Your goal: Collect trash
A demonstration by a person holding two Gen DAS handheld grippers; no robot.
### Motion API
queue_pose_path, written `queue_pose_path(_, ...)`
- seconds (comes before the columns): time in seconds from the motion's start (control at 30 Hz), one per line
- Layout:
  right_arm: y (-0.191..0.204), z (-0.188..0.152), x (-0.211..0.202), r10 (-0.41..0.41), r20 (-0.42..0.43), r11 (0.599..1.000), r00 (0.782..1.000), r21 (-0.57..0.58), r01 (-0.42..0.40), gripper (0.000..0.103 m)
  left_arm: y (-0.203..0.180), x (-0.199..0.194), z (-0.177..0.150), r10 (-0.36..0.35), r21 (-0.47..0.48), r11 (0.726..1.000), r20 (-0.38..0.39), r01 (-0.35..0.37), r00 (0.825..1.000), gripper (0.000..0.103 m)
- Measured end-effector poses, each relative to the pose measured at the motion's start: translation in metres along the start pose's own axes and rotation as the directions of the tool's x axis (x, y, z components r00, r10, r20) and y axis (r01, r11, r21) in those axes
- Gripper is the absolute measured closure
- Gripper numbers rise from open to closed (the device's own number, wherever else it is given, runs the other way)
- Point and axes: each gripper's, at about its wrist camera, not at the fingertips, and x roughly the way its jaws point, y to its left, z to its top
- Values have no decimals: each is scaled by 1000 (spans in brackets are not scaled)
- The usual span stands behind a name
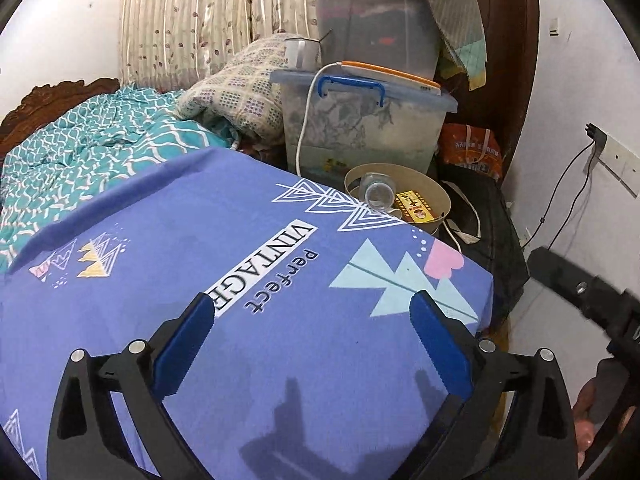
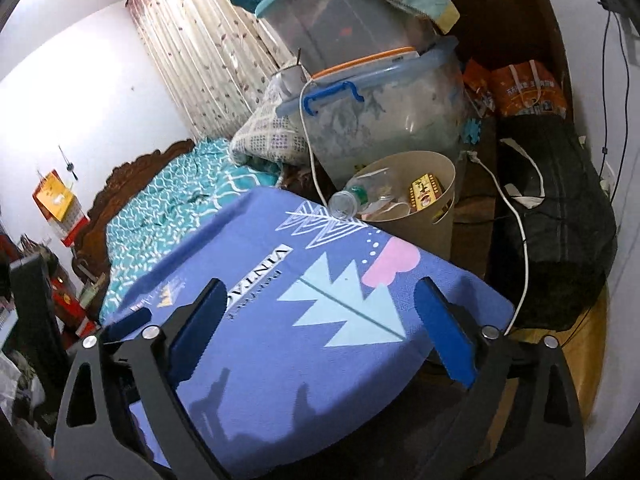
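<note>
Trash already sits in the beige bin, which stands just past the far right corner of the bed: a clear plastic bottle leans over its near rim and a yellow-and-red box lies inside among paper scraps. The purple sheet in front of both grippers shows no loose litter, so the collecting looks done or close to it. Left gripper and right gripper hover over the near end of the bed, fingers spread wide and holding nothing. Any next move would be a search for further scraps, or a nudge to tip the bottle fully in. Room is open over the sheet; beyond the bin, stacked storage boxes, a white cable and a black bag crowd that corner.
</note>
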Motion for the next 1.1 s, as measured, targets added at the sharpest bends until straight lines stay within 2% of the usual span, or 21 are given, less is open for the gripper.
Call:
queue_pose_path(0.4, 29, 0, -28, 75, 31, 997, 997, -16, -74, 3, 4, -37, -5, 55, -12, 998, 58, -54, 997, 9)
queue_pose_path(0.53, 30, 0, -35, 82, 36, 996, 996, -21, -82, 3, 1, -44, -2, 119, 1, 993, 73, -120, 990, 9)
queue_pose_path(0.73, 29, 6, -49, 100, 72, 995, 992, -13, -99, 3, 1, -54, 4, 169, 1, 986, 92, -169, 981, 9)
queue_pose_path(1.1, 19, -1, -37, 92, 42, 996, 995, 7, -92, 3, -9, -59, 6, 144, 29, 989, 65, -147, 987, 9)
